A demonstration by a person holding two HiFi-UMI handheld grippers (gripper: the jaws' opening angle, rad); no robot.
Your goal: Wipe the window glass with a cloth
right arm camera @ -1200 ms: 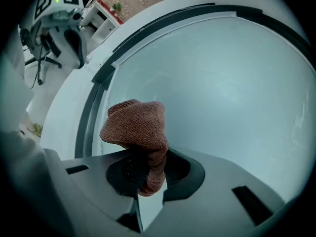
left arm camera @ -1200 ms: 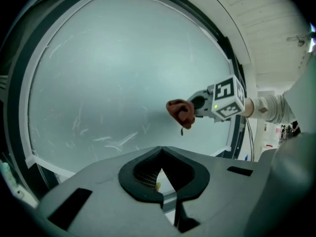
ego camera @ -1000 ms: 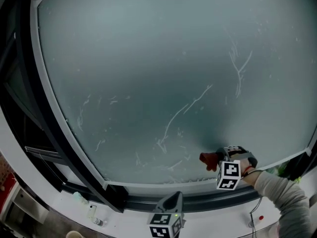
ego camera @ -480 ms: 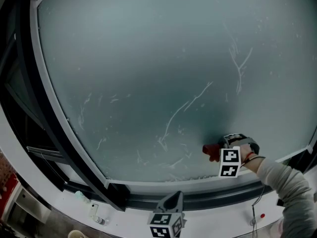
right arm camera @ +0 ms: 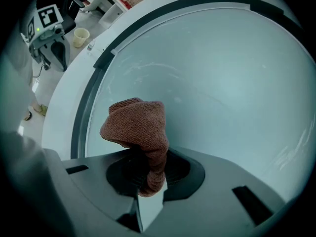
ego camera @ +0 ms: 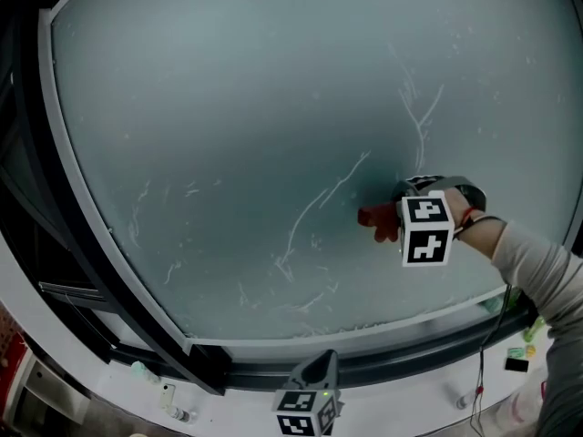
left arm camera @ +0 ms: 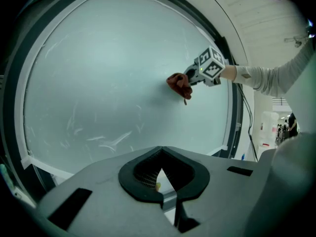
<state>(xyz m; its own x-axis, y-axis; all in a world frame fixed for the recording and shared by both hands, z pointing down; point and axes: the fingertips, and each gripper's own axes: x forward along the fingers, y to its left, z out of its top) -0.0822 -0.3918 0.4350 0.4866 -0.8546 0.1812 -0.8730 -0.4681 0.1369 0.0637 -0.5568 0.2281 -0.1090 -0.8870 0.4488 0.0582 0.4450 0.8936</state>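
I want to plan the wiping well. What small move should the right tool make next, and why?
Probably slide the right tool, shut on the cloth, leftward along the glass: a long white streak lies just left of the cloth, not yet wiped.

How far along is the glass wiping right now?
Little looks finished: white streaks cross the window glass. In hand: the right hand-held gripper clamps the brown cloth at the pane. Left to do: the streaked middle and lower-left. The left hand-held gripper is shut, empty.
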